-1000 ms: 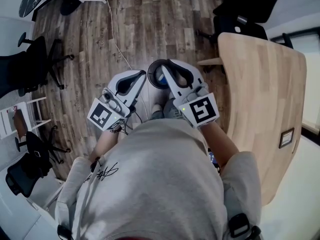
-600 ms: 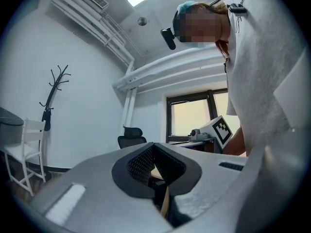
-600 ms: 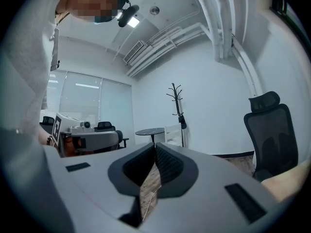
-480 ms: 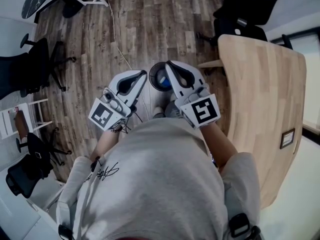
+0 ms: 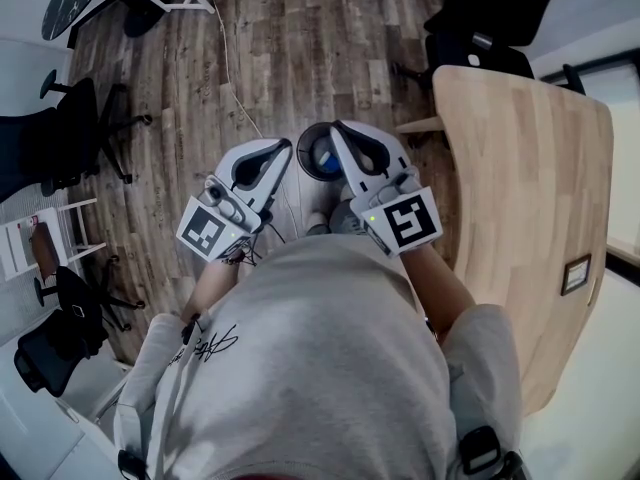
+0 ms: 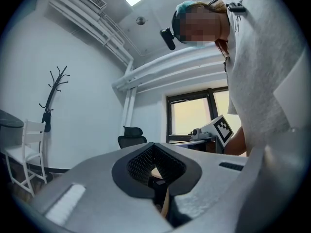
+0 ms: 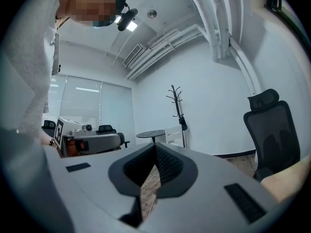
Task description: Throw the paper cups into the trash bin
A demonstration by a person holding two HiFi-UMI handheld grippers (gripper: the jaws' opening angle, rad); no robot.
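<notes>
While by the trash bin (image 5: 318,154) as 1 second ago, right tongs (image 5: 337,129) newly clenched, empty; left tongs (image 5: 287,147) clenched.

You wear a loose light-grey T-shirt (image 5: 330,368) with black script on its left side. Your left gripper (image 5: 286,148) and right gripper (image 5: 336,128) are white-grey shells, each bearing 1 black-and-white marker cube.

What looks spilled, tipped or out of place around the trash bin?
Nothing stands out. The trash bin stands upright with nothing spilled beside it; left tool and right tool are shut and empty.
</notes>
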